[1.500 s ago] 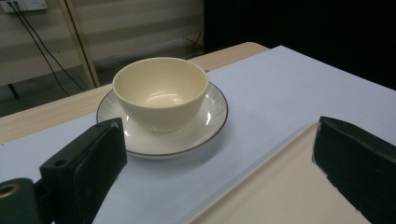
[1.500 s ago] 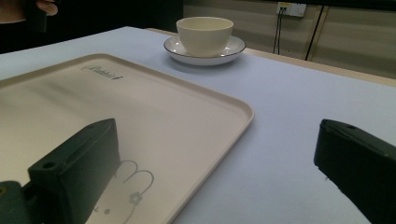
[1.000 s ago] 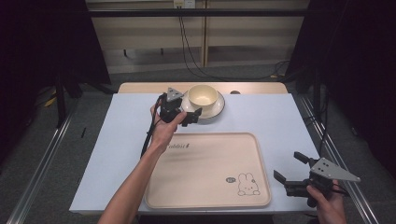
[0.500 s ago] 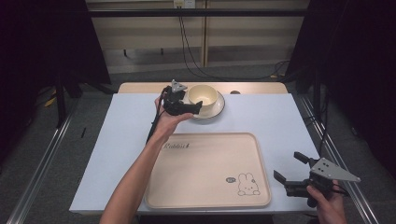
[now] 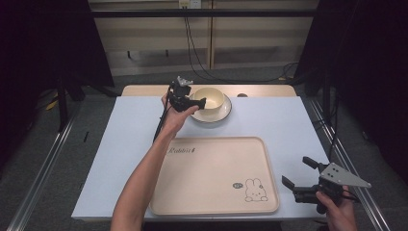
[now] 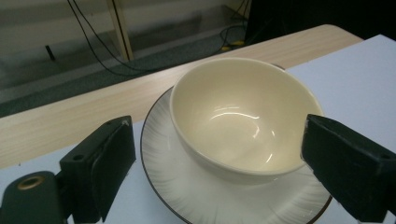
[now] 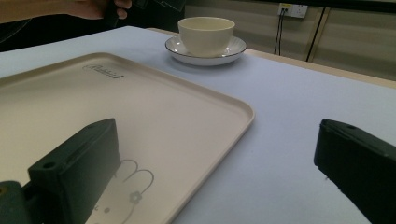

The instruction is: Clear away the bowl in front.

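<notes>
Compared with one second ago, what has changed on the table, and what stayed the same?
The left gripper moved a little farther toward the bowl; its open jaws now stand on either side of it, not yet closed. Nothing was taken hold of or let go. The bowl stayed on its plate, the tray did not move, and the right gripper stayed open near the tray's right corner.

Place: a lab or test room set up for recording.
Table: [image 5: 269,120] pale blue top on a wooden board, metal rails along both side edges.
Surroundings: black curtains [image 5: 43,48] left and right, loose cables [image 5: 197,53] and a wall socket [image 5: 187,4] beyond the far edge.
</notes>
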`<state>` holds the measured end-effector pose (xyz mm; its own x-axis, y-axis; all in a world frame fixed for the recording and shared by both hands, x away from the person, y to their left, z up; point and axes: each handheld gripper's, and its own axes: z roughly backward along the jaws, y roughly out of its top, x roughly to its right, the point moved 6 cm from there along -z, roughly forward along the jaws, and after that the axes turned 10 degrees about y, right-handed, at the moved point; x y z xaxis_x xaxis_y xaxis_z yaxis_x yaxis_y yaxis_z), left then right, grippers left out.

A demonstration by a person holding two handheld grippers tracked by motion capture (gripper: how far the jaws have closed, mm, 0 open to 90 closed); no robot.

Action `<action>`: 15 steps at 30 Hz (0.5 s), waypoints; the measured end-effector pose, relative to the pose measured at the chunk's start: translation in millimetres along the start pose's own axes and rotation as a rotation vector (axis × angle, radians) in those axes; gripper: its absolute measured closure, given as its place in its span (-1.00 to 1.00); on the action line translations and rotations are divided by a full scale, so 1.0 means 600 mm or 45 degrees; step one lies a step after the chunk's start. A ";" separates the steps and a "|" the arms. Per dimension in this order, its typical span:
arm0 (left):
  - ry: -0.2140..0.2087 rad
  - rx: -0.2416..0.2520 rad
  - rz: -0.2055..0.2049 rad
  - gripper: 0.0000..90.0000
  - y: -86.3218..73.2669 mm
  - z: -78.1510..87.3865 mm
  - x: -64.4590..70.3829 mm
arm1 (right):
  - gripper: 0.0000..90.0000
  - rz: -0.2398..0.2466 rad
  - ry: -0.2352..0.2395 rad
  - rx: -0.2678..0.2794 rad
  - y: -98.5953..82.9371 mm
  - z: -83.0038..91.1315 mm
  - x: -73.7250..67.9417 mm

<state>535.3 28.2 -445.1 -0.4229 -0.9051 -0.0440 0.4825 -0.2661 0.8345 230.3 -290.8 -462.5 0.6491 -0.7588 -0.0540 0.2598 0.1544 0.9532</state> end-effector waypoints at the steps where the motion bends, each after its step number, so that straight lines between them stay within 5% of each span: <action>1: 0.004 -0.003 0.001 -0.77 0.001 -0.004 -0.001 | -1.00 0.003 0.001 -0.003 0.000 0.000 0.000; 8: 0.025 -0.145 0.030 -0.68 -0.010 -0.043 -0.015 | -1.00 0.000 0.008 -0.006 -0.001 0.000 -0.002; 15: 0.031 -0.180 0.031 -0.65 -0.010 -0.066 -0.008 | -1.00 0.007 0.005 -0.008 -0.002 -0.002 0.000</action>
<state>565.1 21.1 -471.7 -0.3918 -0.9192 -0.0391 0.5963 -0.2860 0.7501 230.9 -290.0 -464.0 0.6536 -0.7552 -0.0499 0.2608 0.1629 0.9515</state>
